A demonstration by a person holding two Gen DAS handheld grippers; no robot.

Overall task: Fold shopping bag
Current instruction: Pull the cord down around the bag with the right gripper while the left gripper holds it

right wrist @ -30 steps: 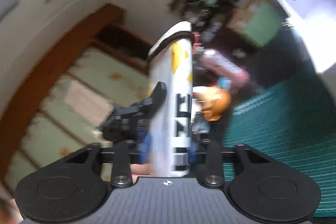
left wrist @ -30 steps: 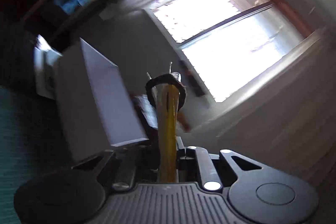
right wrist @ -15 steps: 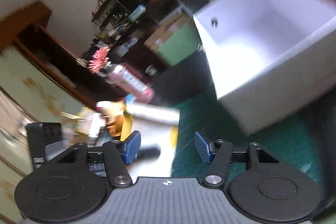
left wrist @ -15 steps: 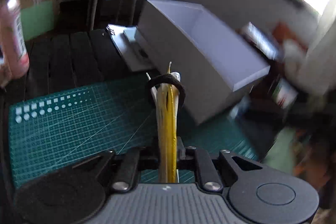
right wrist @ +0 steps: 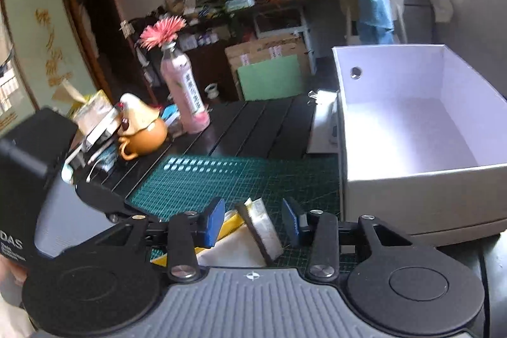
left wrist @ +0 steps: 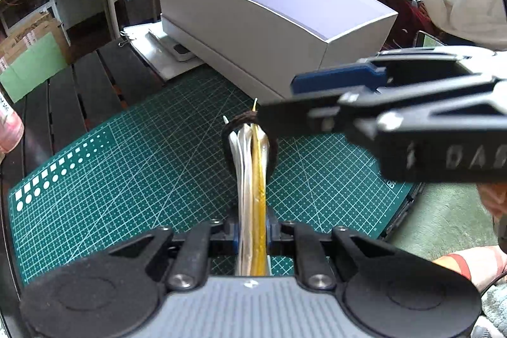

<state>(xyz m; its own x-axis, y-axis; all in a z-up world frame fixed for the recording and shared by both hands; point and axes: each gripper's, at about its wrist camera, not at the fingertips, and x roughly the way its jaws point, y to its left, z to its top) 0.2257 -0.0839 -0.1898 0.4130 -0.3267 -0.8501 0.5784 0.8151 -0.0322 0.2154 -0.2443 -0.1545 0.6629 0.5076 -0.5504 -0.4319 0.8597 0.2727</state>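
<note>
The folded shopping bag (left wrist: 253, 179), white and yellow layers ringed by a dark handle loop, stands edge-on in the left tool (left wrist: 252, 232), clamped tight above the green cutting mat (left wrist: 142, 167); its lower part is hidden behind the tool body. The right tool (right wrist: 253, 219) is closing, its blue pads either side of the bag's end without touching. A white box (left wrist: 285, 21) sits beyond on the bench (left wrist: 88, 91)

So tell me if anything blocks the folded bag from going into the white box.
Nothing visible does. The folded bag is clamped in the left gripper above the green mat; the white box behind it is open-topped, apparently empty. The right gripper, closing around the bag's end, comes in from the side.
</note>
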